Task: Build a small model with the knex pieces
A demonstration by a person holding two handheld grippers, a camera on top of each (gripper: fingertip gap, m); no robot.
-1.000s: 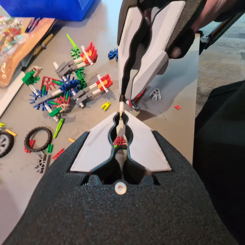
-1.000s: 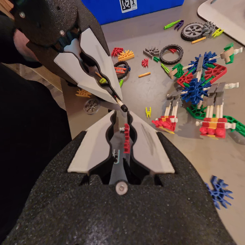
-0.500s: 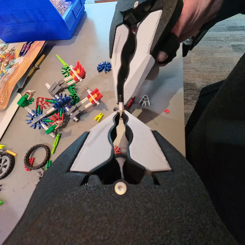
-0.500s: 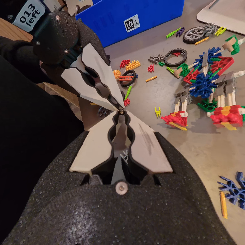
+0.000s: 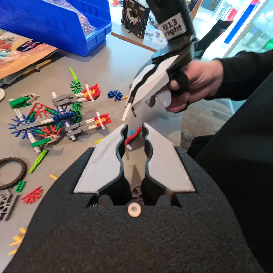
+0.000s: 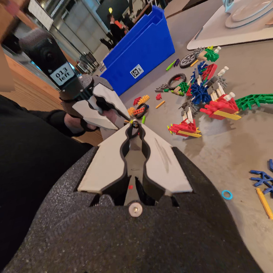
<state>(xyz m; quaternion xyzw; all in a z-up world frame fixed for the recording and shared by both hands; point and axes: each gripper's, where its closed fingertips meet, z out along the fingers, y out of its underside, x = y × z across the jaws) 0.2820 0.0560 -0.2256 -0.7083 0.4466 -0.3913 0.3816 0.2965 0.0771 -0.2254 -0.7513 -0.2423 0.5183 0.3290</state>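
A large open hall, perhaps a shop or lobby. Beyond the right gripper stand glazed walls, wood panelling and people. Ahead, the grey surface carries a blue storage bin and scattered plastic construction-toy pieces.

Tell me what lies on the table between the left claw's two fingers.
A red connector piece and a small blue ring beside it, shown in the left wrist view.
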